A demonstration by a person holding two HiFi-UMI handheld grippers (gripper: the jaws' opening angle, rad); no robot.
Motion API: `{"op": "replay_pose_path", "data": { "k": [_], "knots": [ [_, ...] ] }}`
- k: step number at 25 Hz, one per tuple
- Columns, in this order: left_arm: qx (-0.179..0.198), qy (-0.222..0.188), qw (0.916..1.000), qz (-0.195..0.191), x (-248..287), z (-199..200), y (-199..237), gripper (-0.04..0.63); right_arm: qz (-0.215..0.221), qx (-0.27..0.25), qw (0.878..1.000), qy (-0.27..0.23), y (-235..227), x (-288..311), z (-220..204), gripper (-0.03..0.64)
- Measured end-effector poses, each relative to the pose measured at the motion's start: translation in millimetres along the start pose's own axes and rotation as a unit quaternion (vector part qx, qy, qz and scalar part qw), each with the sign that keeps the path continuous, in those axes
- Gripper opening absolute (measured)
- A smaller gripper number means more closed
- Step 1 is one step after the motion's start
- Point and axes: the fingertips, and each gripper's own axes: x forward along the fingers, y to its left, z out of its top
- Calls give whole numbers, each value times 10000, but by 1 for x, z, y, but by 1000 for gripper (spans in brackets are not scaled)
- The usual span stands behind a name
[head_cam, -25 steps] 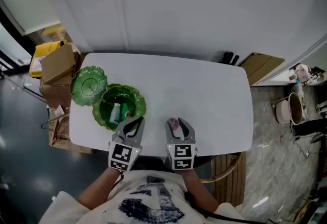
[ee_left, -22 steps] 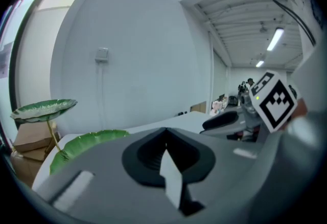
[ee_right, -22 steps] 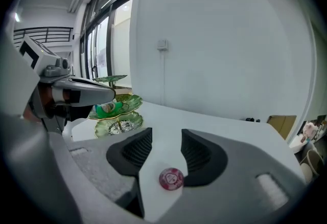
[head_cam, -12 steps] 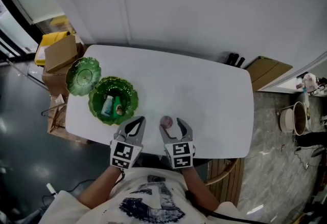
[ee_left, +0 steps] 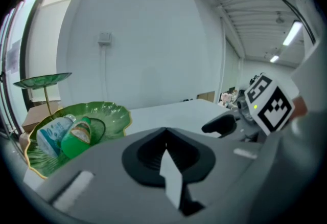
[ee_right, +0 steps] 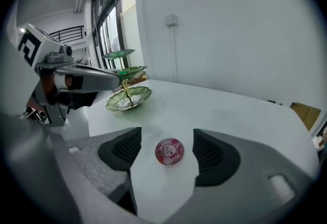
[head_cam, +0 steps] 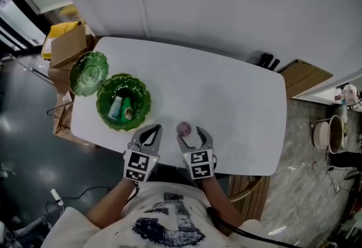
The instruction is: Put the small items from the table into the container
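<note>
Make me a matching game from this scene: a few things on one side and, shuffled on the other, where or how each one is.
Things:
1. left gripper
2. pink round item
3. green bowl
4. cardboard box

Places or states:
A. holds two small bottles
B. jaws together, nothing held
C. off the table's far left corner
D. lies on the white table, a jaw on either side

Pairs: 1-B, 2-D, 3-A, 4-C.

The right gripper has its jaws opening. The pink round item lies between them, touched by neither.
</note>
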Motion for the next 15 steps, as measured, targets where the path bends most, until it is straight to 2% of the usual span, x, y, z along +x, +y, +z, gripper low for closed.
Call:
{"op": "replay_pose_path", "data": {
  "k": [2,7,15],
  "knots": [
    [-36,68,10000,20,4,-4,0,-11,118,22,9998,138,-1,9,-8,338],
    [-83,260,9996,67,17,-16,1,-11,319,-20,9985,437,-2,29,-25,347],
    [-135,465,9988,106,28,-25,4,-11,412,-549,9939,863,-6,52,-40,347]
  ]
}}
